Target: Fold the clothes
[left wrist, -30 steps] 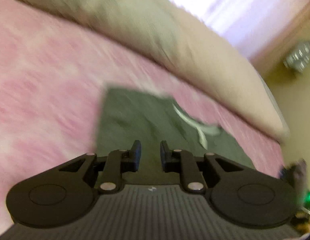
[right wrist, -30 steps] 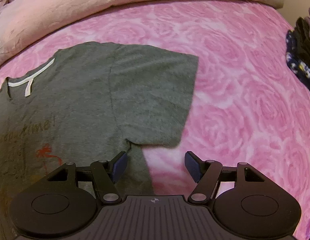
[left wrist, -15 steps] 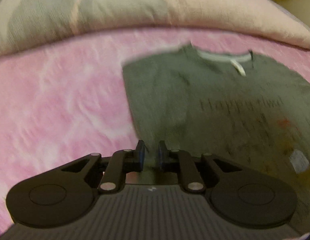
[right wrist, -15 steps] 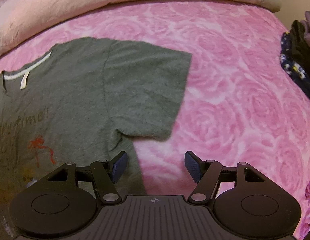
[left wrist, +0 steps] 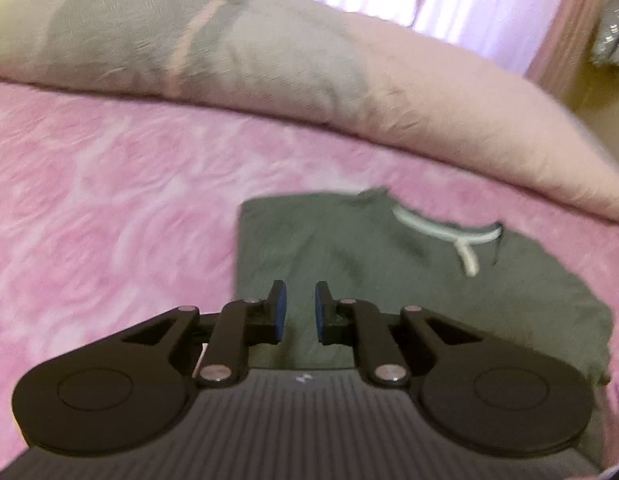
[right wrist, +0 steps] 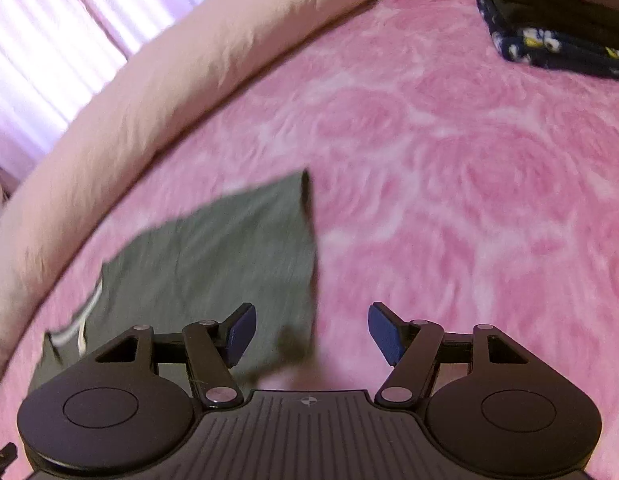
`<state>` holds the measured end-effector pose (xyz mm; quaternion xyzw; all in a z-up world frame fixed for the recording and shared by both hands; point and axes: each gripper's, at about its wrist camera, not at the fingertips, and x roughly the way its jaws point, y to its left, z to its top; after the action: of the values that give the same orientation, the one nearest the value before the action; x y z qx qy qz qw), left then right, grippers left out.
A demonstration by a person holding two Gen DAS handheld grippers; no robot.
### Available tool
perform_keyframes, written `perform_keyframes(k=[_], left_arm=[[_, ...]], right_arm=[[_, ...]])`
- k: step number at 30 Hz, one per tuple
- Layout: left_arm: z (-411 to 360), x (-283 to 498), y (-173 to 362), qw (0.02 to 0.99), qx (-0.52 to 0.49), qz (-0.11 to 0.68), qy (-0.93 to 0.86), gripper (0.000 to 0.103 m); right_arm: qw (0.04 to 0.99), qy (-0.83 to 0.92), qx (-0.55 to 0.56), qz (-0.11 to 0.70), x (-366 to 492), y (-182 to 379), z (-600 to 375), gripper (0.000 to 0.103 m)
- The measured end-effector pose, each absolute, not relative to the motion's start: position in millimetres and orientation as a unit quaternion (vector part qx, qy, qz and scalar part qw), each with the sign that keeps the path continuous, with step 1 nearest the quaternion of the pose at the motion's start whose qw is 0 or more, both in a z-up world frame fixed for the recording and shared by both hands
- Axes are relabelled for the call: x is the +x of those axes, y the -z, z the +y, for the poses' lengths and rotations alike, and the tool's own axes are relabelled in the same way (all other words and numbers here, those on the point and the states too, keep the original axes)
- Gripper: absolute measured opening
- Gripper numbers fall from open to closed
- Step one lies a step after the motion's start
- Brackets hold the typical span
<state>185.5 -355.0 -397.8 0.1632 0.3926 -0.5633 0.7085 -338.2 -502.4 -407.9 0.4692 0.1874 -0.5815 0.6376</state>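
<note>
A grey T-shirt [left wrist: 349,264] with a white neck band [left wrist: 445,236] lies flat on the pink rose-pattern bedspread [left wrist: 109,208]. My left gripper [left wrist: 300,308] hovers over the shirt's left part, jaws a narrow gap apart and holding nothing. In the right wrist view the shirt's right sleeve [right wrist: 237,248] lies ahead and to the left. My right gripper [right wrist: 311,332] is wide open and empty over the sleeve's near edge, its left pad [right wrist: 241,326] above the cloth, its right pad [right wrist: 383,332] above the bedspread [right wrist: 469,200].
A long pink and grey pillow [left wrist: 309,68] runs along the far side of the bed, also in the right wrist view [right wrist: 189,72]. A stack of dark folded clothes [right wrist: 557,24] sits at the far right. Curtains [right wrist: 37,48] hang behind.
Both views have swung. The left gripper's jaws have parted slightly. The right gripper has turned right and moved in over the sleeve, still wide open. The shirt lies as before.
</note>
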Motion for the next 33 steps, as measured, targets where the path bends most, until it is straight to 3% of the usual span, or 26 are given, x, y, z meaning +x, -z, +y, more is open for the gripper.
perform_keyframes(k=[8,15,19,21,25,27,28,33], left_arm=[[-436.0,200.6,465.6,0.699,0.205,0.4,0.556,0.011],[-420.8,211.9,421.2,0.754,0.12,0.378,0.524,0.011],[-394.9,220.2,404.3,0.746,0.07,0.425,0.508,0.011],[-383.2,221.1,404.3,0.737,0.053,0.457,0.496,0.011],[-360.3,216.9,406.8,0.728,0.032,0.491,0.477,0.011],[-352.8,214.0,408.3,0.722,0.027,0.505,0.472,0.011],[-349.7,213.6,409.2,0.72,0.024,0.511,0.47,0.011],[-333.7,215.7,406.2,0.716,0.011,0.523,0.461,0.011]], right_arm=[[0.691,0.546,0.424,0.213,-340.4,427.1,-576.6,0.066],[0.703,0.52,0.45,0.183,-355.6,449.7,-601.6,0.066],[0.707,0.476,0.503,0.148,-371.4,454.0,-597.4,0.066],[0.701,0.471,0.516,0.144,-374.3,456.9,-595.4,0.052],[0.691,0.461,0.541,0.135,-374.0,463.2,-608.9,0.048],[0.691,0.462,0.531,0.162,-365.5,463.3,-616.7,0.009],[0.689,0.467,0.526,0.175,-361.6,462.2,-618.1,0.004],[0.681,0.516,0.442,0.273,-318.3,437.9,-615.3,0.0]])
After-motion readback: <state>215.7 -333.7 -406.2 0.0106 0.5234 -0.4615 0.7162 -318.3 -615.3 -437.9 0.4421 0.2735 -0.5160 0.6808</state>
